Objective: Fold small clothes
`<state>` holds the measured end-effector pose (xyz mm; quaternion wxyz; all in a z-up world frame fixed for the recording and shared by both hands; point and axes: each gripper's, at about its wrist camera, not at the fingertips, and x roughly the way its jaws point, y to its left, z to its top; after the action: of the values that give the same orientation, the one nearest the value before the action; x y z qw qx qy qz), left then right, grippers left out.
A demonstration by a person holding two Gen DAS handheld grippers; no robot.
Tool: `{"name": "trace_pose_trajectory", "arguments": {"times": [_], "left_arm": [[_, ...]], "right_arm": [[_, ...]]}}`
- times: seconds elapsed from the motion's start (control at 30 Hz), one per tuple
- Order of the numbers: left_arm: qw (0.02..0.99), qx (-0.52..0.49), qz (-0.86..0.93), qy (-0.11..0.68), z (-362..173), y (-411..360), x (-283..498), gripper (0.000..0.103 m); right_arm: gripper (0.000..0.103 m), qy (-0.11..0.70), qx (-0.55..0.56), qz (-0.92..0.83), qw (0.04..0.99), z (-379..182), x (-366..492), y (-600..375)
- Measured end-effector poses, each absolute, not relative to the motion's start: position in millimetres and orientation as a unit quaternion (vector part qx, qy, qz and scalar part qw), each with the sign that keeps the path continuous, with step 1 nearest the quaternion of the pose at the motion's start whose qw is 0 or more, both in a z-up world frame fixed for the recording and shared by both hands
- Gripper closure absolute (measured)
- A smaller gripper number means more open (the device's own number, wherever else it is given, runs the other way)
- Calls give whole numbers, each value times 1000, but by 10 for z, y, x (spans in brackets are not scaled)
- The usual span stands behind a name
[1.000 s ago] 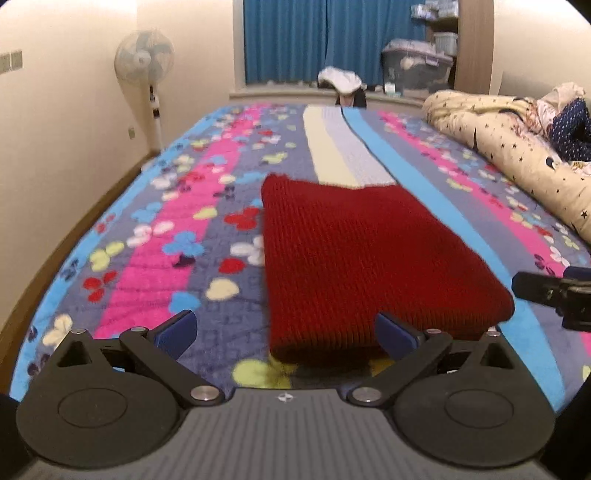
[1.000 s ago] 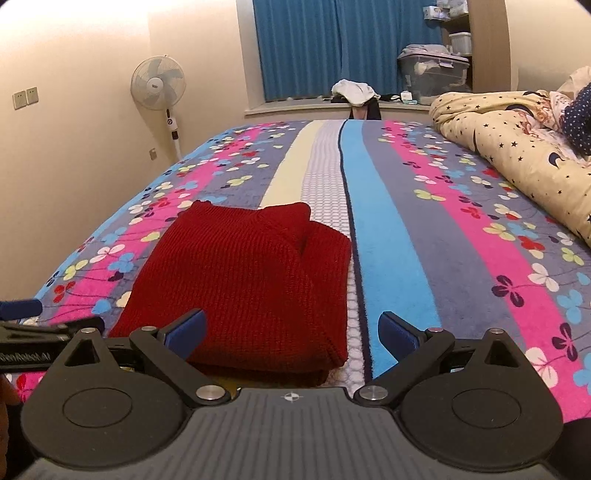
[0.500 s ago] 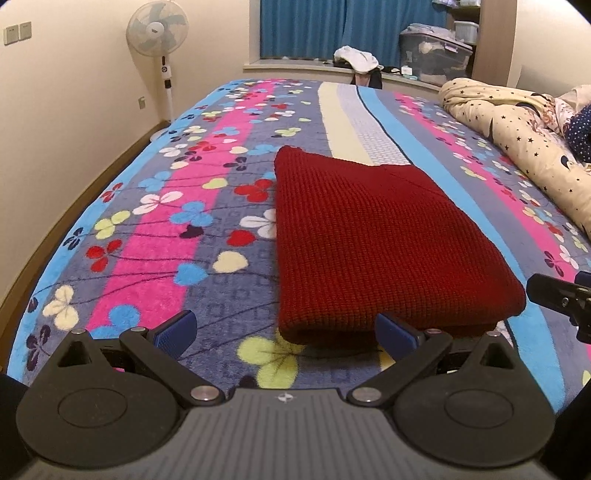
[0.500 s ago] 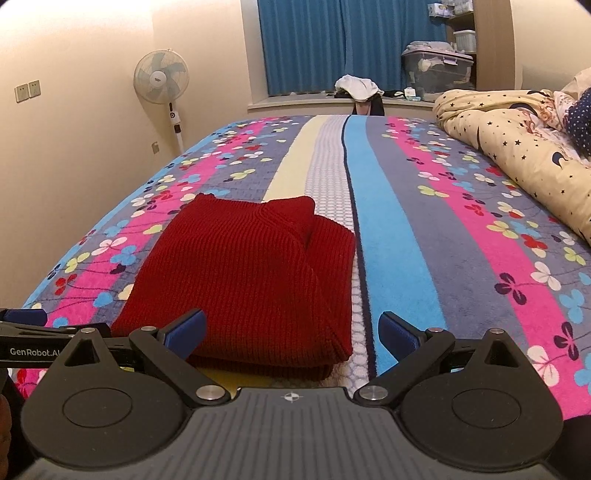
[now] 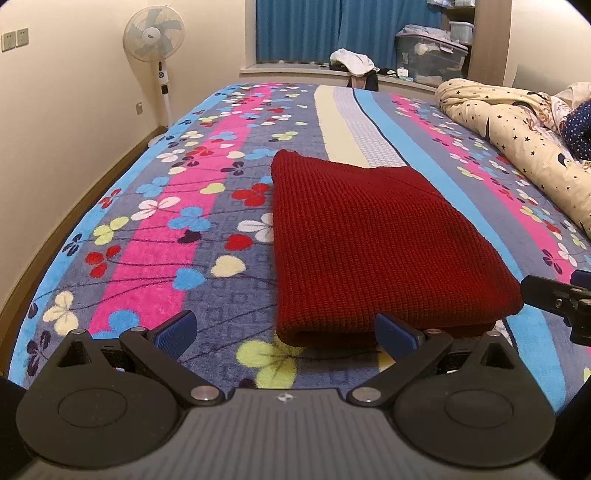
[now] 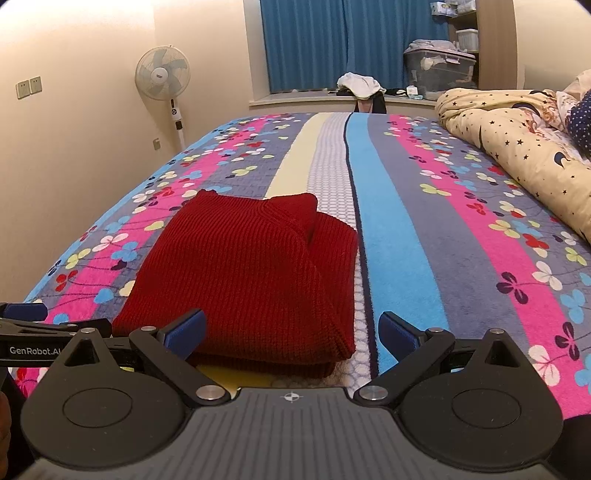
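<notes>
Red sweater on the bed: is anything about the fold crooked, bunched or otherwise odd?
Mostly tidy. The red sweater lies folded flat on the blanket, but at its far right corner a layer bunches up and overlaps unevenly. Both grippers, left and right, are open and empty.

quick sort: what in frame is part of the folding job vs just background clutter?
Job:
- red knit sweater, lying folded on the bedspread
- left gripper, open
- right gripper, open

Lying about:
- standing fan
- star-print duvet
- storage bin
- white clothes on the sill
</notes>
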<state>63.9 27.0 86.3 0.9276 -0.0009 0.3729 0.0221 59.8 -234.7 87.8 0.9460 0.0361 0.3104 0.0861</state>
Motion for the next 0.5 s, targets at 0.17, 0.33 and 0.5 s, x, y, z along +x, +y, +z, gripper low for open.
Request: {"name": "trace_pose_trajectory", "arguments": {"times": [0.17,0.33,0.5], "left_arm": [[928,1,19,373,864,255,636,1],[928,2,17,373,861,253,637,0],[928,3,17,373,860,249,635,1]], "right_arm": [[4,312,37,87,945,871,597,-2345],[4,312,37,87,945,872,596,-2342],[4,313,37,87,945,874,594,-2341]]}}
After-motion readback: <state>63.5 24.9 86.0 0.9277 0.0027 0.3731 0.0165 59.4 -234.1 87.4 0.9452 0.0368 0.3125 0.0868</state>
